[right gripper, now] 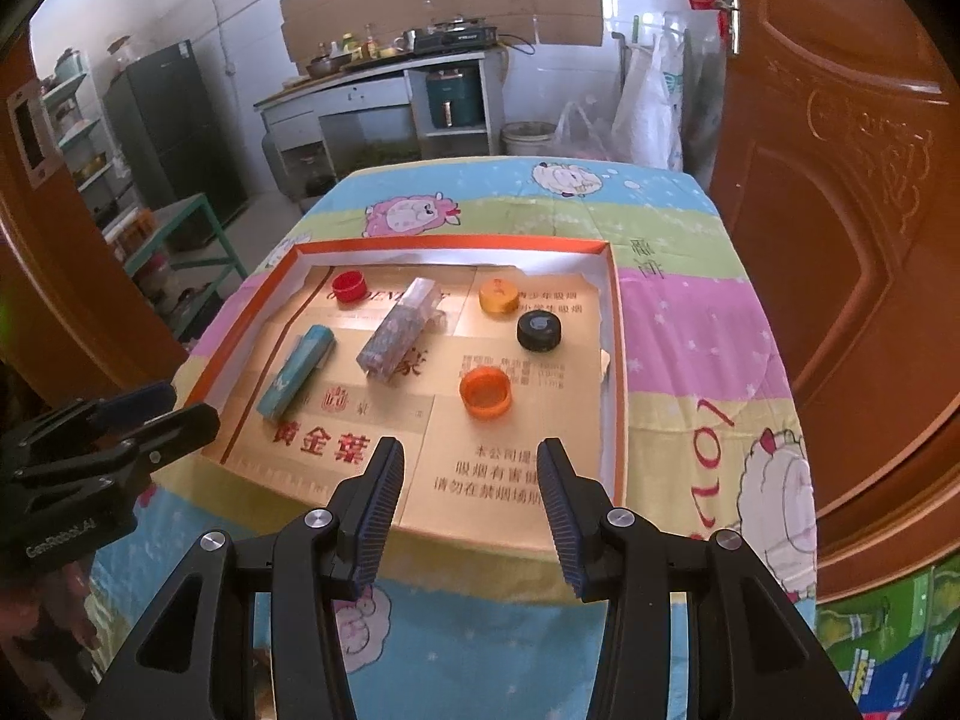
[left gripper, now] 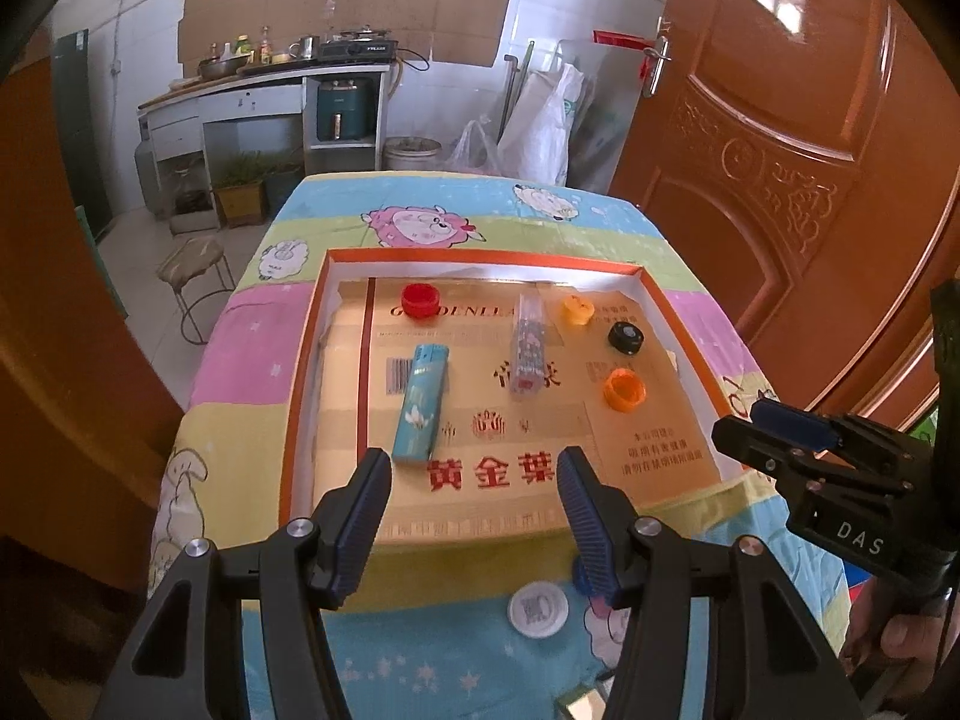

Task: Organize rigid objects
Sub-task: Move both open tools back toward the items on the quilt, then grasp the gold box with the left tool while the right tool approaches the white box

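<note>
- While both tools hover over the near edge of the orange-rimmed tray (left gripper: 303, 354), the left gripper (left gripper: 474, 474) stands parted, nothing between its pads.
- Likewise the right gripper (right gripper: 471, 468) is spread partway, empty.
- Inside the tray lie a blue lighter (left gripper: 420, 402), a clear patterned lighter (left gripper: 529, 348) and four bottle caps (left gripper: 624, 390).
- Beside the tray's near edge, a white cap (left gripper: 538, 609) rests on the cloth.

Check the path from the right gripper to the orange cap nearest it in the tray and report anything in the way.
Nothing visible blocks it. The right gripper hangs open over the tray's near edge, and only bare printed card lies between it and the orange cap. The black cap sits farther back, the blue lighter off to the left.
</note>
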Demonstrator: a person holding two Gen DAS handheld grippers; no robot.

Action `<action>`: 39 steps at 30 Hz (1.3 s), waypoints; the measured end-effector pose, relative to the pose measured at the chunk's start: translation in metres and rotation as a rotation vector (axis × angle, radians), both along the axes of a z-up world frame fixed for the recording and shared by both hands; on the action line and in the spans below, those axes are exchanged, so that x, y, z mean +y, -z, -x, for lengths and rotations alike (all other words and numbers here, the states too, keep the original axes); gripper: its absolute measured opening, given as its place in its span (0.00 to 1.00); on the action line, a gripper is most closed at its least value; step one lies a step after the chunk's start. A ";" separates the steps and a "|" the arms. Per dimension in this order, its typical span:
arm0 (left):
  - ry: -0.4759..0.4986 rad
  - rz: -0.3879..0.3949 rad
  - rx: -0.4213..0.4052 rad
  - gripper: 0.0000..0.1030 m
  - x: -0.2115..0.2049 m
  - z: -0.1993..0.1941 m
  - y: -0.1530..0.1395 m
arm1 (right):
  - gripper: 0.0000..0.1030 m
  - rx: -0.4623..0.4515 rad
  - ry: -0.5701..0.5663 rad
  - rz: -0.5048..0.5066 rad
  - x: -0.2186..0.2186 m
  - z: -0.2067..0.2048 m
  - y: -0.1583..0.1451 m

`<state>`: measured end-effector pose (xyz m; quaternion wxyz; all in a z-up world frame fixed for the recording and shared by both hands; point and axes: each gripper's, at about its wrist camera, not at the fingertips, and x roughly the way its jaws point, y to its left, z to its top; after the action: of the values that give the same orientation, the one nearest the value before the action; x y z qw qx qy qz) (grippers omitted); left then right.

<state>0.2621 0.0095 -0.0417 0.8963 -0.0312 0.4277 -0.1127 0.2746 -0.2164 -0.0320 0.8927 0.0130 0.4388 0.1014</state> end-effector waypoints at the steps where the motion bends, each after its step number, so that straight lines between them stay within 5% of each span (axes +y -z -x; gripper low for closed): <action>1: -0.001 0.001 0.000 0.56 0.000 0.003 0.000 | 0.46 -0.001 0.001 0.001 0.001 0.002 0.000; 39: -0.023 0.005 -0.078 0.56 0.011 0.104 -0.009 | 0.46 -0.084 0.024 0.048 0.025 0.108 -0.017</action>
<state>0.1585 0.0203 -0.0327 0.9134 -0.0341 0.3919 -0.1046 0.1664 -0.1912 -0.0153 0.9116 -0.0074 0.4030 0.0806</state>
